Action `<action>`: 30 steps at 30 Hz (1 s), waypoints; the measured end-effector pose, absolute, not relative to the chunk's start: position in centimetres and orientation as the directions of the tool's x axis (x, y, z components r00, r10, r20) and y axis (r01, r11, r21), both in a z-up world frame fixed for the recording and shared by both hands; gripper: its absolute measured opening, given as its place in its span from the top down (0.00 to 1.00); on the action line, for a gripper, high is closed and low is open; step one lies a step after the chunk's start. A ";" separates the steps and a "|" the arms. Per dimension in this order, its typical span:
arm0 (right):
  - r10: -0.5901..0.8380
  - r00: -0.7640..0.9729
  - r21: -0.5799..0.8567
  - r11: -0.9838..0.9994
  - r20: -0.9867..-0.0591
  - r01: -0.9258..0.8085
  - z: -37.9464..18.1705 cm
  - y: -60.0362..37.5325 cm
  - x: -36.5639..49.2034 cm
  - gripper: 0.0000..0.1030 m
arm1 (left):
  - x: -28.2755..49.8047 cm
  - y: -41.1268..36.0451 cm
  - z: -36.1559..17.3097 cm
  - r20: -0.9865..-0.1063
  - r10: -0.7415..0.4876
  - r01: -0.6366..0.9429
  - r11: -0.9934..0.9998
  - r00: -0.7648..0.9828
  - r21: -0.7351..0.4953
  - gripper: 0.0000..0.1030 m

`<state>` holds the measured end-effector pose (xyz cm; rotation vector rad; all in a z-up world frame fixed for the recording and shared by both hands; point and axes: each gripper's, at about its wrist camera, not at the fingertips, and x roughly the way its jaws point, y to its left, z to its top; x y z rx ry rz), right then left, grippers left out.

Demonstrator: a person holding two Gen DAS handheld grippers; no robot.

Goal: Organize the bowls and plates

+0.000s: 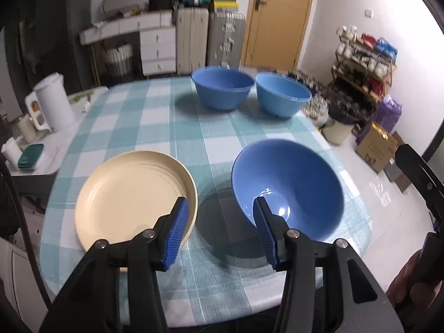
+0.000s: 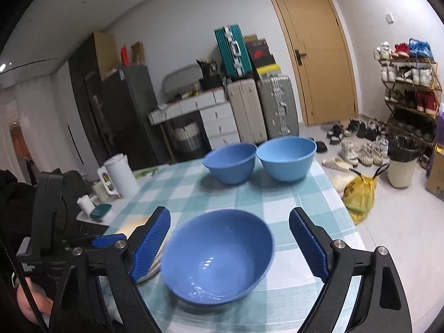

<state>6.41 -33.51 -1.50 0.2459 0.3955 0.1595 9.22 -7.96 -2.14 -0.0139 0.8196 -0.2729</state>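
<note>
Between the left claw (image 1: 222, 208) pads lies bare checked cloth (image 1: 211, 149); cream plate (image 1: 133, 199) flanks its left, near blue bowl (image 1: 288, 183) its right. Two far bowls (image 1: 222, 86) block beyond.

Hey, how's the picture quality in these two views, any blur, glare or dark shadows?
Left wrist view: background smeared, hard shadow beside the near blue bowl, glare spots inside it. Right wrist view: sharper, fisheye bends the door, small highlights in the bowl.

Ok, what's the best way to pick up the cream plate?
Probably by the rim. The cream plate lies flat on the checked tablecloth, shallow with a raised lip, so only its edge offers a pinch. Come from the near side with the left gripper, one jaw over the lip, one under.
</note>
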 end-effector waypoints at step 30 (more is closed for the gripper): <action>0.017 0.974 0.120 0.993 -0.224 0.010 -1.7 -27.4 -8.7 0.01 | -3.3 -5.9 -0.2 -0.450 -0.191 0.166 0.982 0.872 -0.095 0.00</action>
